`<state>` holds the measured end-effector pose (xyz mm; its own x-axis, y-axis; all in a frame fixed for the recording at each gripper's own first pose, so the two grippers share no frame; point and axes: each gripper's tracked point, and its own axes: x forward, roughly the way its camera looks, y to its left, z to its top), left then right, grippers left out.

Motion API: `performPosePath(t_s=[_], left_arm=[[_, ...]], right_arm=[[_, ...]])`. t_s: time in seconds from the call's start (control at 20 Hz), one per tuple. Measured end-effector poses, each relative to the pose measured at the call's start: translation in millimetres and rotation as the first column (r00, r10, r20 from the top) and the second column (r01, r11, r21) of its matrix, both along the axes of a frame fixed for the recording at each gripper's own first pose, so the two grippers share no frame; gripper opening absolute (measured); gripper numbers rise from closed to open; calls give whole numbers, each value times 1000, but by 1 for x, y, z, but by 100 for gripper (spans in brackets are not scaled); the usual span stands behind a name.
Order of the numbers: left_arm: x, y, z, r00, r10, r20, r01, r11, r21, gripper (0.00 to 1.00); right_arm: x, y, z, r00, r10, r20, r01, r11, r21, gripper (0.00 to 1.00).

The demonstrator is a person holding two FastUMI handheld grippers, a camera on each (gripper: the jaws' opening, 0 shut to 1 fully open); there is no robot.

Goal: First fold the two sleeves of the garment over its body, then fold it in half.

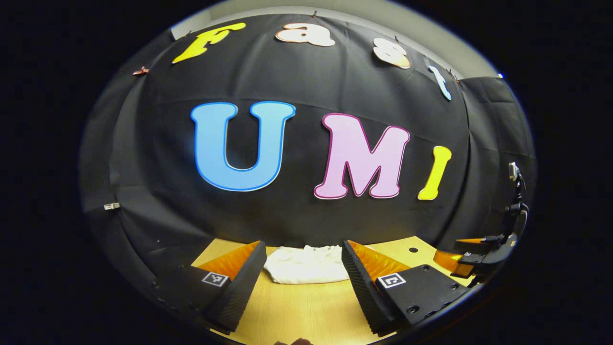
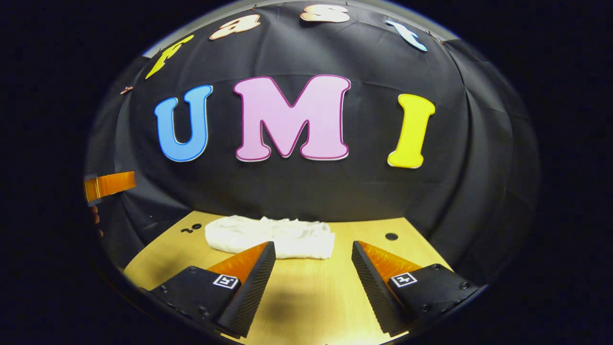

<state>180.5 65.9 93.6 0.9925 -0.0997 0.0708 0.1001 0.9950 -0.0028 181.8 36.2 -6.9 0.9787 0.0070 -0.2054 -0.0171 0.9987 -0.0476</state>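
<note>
White garment (image 1: pixel 306 264) folded on table (image 1: pixel 306 311), beyond left hand-held gripper (image 1: pixel 303 249)

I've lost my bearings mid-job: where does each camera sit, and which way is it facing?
Left gripper view: rides on the left hand-held gripper, open, facing the white garment on the wooden table; the right hand-held gripper shows at its right edge.
Right gripper view: rides on the right hand-held gripper, open, low over the table, garment ahead and slightly left.
Shared: garment, table, booth wall.
</note>
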Motion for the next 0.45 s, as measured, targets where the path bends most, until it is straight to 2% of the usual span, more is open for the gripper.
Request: performPosePath(t_s=[0.15,0.25,0.35,0.45], left_arm=[[-42,16,-20,999,33,6,-33,999,-41,98],[-66,28,-27,997,62,45,-58,994,-95,97],[-82,34,-49,996,81,38,-75,987,-140,98],[-99,40,-67,994,103,28,-98,985,-144,98]], right_arm=[[-32,5,-11,1000,19,-20,-19,1000,-7,99],[-51,8,-13,999,27,-19,-27,1000,-11,99],[-67,7,-13,1000,26,-12,-27,1000,-8,99],[-83,5,-16,1000,23,-12,-23,1000,6,99]])
